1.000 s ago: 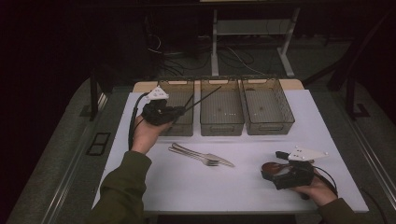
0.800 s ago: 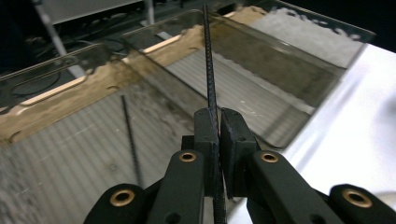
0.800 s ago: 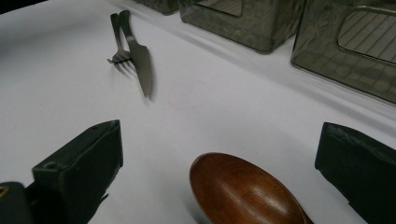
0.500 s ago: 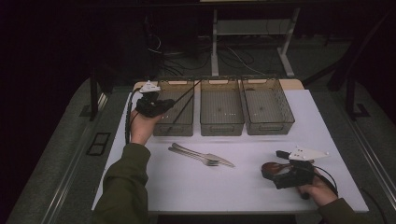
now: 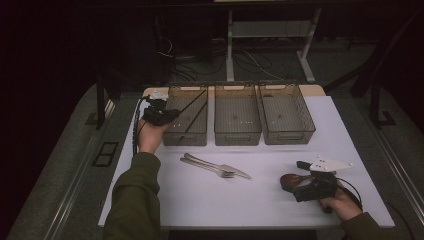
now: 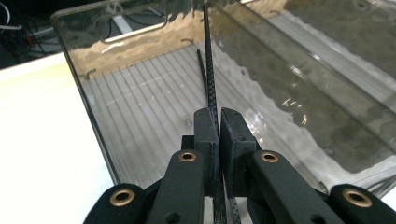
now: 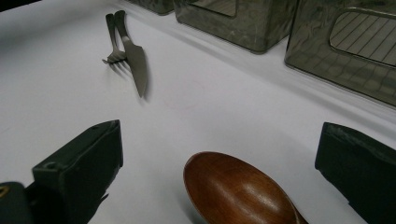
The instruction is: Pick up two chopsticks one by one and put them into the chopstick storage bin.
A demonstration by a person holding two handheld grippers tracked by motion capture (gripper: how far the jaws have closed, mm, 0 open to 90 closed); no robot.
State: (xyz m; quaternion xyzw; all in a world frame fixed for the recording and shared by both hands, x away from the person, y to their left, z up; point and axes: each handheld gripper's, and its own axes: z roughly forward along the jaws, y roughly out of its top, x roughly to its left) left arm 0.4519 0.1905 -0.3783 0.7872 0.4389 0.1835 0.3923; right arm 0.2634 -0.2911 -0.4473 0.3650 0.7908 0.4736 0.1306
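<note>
Leftward now, left tongs (image 6: 215,123) clamp the chopstick (image 6: 208,56), pointing into the left bin (image 5: 176,136); right tongs (image 7: 219,158) gape.

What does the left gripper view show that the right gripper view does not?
Left gripper view alone: the left tool shut on a thin black chopstick that reaches into the clear bin, with a second dark stick lying on the bin's ribbed floor.

Right gripper view alone: the right tool with its jaws wide apart on either side of a brown wooden spoon without touching it, and a fork and knife lying together farther off.

Both: the white tabletop and clear ribbed bins.
</note>
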